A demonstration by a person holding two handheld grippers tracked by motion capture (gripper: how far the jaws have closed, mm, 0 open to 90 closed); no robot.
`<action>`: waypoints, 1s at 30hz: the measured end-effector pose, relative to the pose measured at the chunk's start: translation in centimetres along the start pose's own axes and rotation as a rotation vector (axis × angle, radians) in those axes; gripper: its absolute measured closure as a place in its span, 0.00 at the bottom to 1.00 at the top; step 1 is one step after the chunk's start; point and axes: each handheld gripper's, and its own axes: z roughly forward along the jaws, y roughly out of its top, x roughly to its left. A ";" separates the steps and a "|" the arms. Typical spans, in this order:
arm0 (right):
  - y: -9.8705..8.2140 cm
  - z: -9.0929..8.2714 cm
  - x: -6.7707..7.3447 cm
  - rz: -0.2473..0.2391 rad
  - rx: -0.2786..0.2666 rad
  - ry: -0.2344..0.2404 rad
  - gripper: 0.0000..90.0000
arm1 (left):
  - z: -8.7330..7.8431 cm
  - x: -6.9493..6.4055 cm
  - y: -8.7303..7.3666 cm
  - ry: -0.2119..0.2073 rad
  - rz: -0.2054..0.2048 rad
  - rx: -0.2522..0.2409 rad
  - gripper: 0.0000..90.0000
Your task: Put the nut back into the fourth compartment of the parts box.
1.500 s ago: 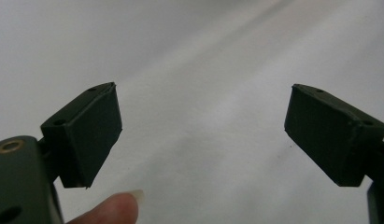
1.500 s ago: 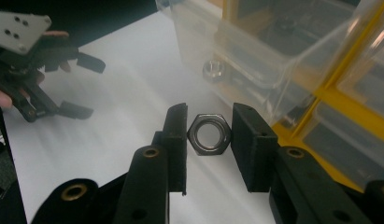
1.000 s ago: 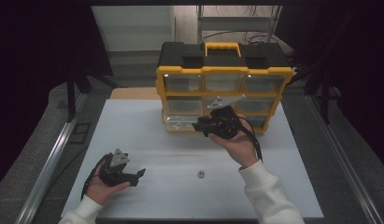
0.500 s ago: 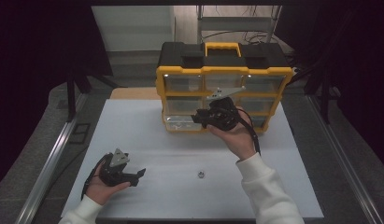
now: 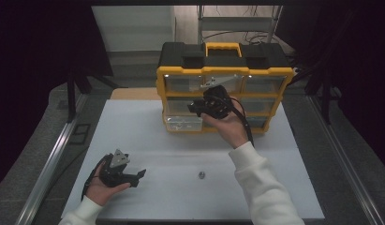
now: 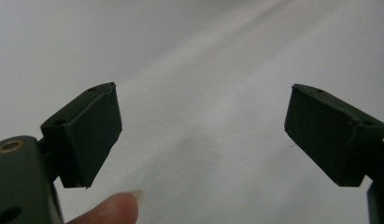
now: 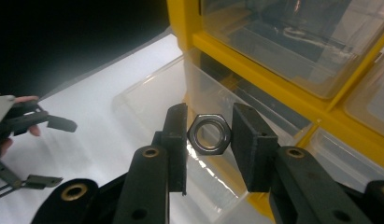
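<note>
Steel glints between the jaws of the right gripper (image 7: 209, 135): a hex nut (image 7: 209, 134) is pinched flat-to-flat, its hole facing back toward the hand, so the pads bear on two opposite sides and it cannot roll out. Just beyond the fingertips a clear drawer (image 7: 180, 112) stands pulled out from the lower left of the yellow organiser (image 5: 224, 71), and my guess is that the nut is carried there to be dropped in, which would explain why it hangs over the open tray rather than low near the table. From the high view the right gripper (image 5: 199, 107) sits against the cabinet front, above that drawer (image 5: 183, 123). The left gripper (image 5: 134, 177) rests on the white table (image 5: 284, 187) well away from the work, its jaws wide apart with nothing between them, probably parked until needed. A second small nut (image 5: 201, 175) lies loose on the table, between the two hands, likely next in line.
</note>
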 end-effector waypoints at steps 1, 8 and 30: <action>0.0 0.3 -0.1 0.005 0.006 -0.004 0.75 | 0.0 0.0 0.0 0.000 0.000 0.000 0.13; -0.3 2.5 -1.2 0.023 0.033 -0.026 0.75 | 0.0 0.0 0.0 -0.001 -0.005 -0.004 0.13; -2.9 0.7 0.0 -0.011 -0.074 -0.007 0.27 | -0.2 0.0 0.1 0.005 -0.004 -0.010 0.13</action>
